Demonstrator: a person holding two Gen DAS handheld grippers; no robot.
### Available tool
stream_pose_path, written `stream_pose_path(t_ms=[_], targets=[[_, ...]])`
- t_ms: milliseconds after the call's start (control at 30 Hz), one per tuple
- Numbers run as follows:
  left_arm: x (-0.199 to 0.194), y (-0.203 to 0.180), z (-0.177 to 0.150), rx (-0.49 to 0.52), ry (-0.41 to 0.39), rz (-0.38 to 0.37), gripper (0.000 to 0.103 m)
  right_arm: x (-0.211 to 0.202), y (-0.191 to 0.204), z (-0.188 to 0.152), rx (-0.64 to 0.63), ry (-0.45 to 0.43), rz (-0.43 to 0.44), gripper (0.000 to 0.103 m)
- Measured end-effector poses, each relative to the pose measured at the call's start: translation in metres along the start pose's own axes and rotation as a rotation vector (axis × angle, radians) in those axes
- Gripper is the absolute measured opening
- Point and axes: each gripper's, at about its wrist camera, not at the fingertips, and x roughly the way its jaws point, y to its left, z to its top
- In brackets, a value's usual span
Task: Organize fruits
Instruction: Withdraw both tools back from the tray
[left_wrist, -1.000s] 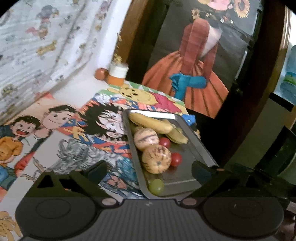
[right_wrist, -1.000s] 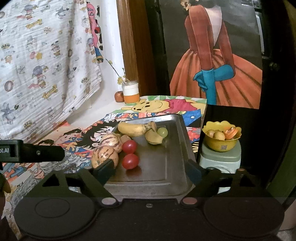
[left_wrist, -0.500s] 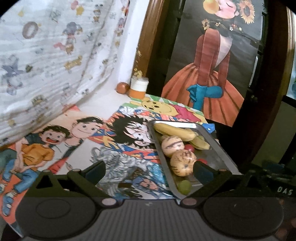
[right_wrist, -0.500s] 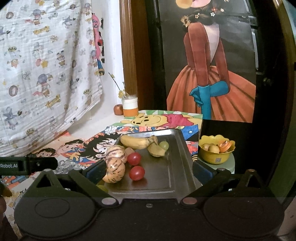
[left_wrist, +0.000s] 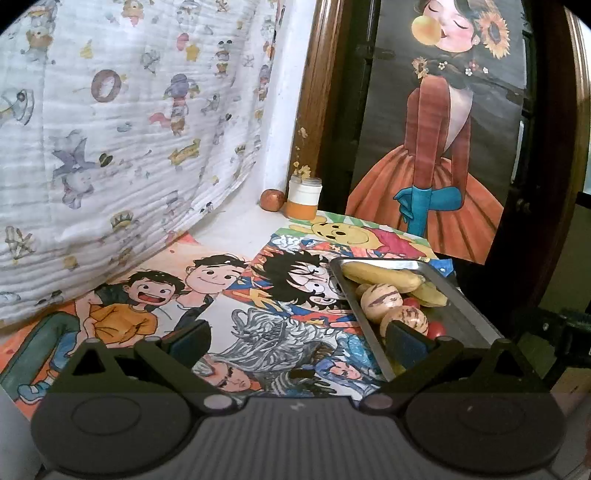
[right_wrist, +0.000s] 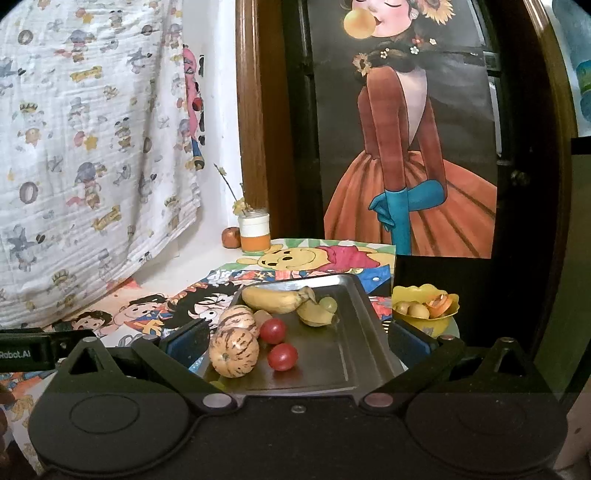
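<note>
A metal tray (right_wrist: 354, 354) lies on the cartoon tablecloth and holds two bananas (right_wrist: 275, 300), two striped melons (right_wrist: 233, 350), two red tomatoes (right_wrist: 282, 356) and a green grape (right_wrist: 328, 303). The tray (left_wrist: 461, 314) also shows at the right of the left wrist view, with bananas (left_wrist: 380, 274) and melons (left_wrist: 380, 300). My right gripper (right_wrist: 299, 343) is open and empty, held above the tray's near end. My left gripper (left_wrist: 299, 341) is open and empty over the tablecloth, left of the tray.
A white and orange jar (right_wrist: 254, 233) and a small red apple (right_wrist: 231, 236) stand at the table's back by the wall. A yellow bowl (right_wrist: 424, 314) of fruit sits on a stand right of the table. A patterned cloth (left_wrist: 110, 147) hangs at the left.
Both grippers have pulled back and up from the tray. The left one has swung left, so the tray has slid to the right of its view. Both stay open.
</note>
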Motion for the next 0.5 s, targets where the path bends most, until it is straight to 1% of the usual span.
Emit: stream_pose_path(t_ms=[333,500], targets=[[-0.004,0.013,-0.013,0.026,-0.03,0.026,0.103,0.0,0.013,-0.017,-0.005,-0.002,-0.038,0.102],[-0.007,0.017,-0.019,0.028,-0.034,0.021,0.103,-0.005,0.02,-0.02,-0.004,-0.012,-0.044,0.102]])
